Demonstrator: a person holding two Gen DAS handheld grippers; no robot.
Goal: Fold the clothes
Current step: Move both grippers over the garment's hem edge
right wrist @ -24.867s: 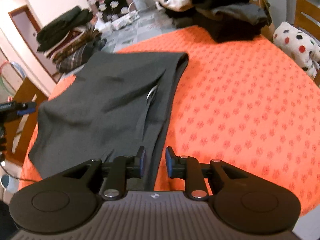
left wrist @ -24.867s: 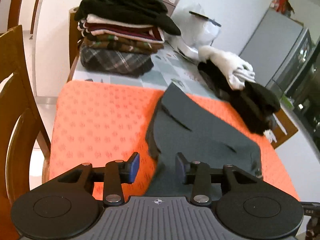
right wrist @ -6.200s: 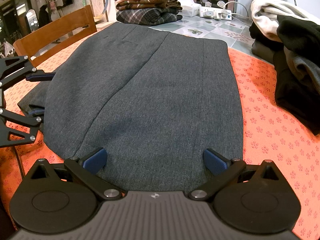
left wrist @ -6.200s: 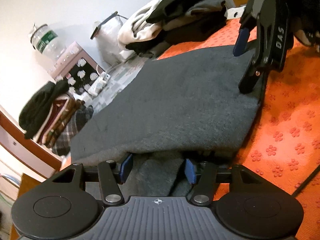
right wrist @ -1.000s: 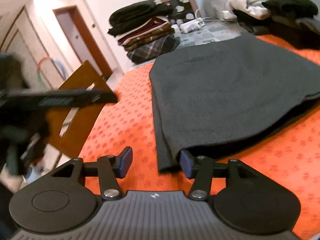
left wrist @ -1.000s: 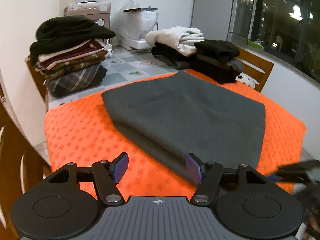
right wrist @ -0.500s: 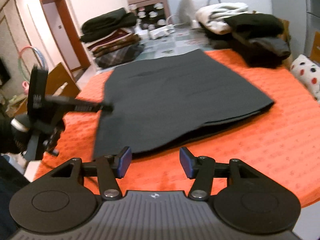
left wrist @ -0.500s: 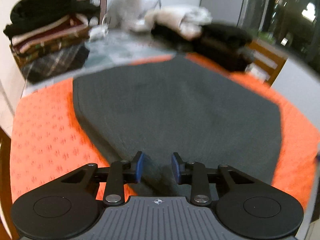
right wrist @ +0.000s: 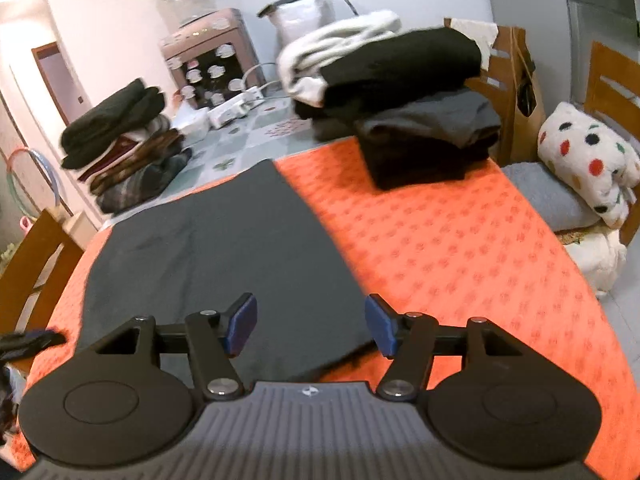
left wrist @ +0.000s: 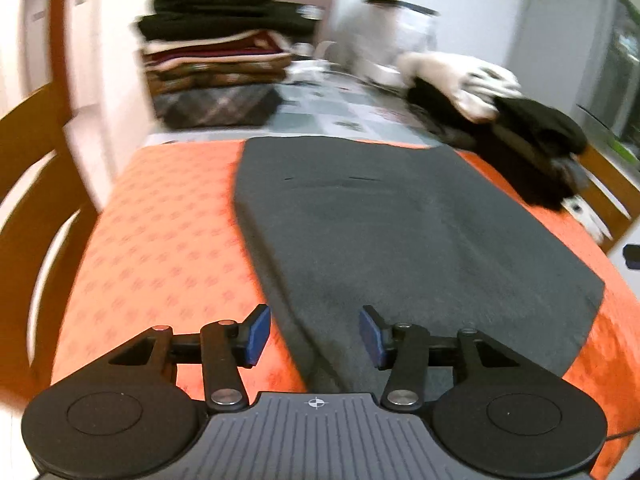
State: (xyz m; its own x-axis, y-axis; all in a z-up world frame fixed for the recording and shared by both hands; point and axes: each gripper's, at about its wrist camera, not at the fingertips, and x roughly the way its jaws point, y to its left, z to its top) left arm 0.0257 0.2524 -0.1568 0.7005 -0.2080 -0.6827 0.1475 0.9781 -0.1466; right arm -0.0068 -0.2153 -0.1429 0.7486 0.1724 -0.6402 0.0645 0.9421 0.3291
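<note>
while the folded grey garment (left wrist: 400,232) is laid flat on the orange cloth (left wrist: 168,240), nothing is held. left tongs (left wrist: 315,335): jaws apart, just widened, set over garment's near edge, pads not pressing. right tongs (right wrist: 308,326): jaws wide, just opened further, over garment's near corner, empty. stacks seen at rear.
</note>
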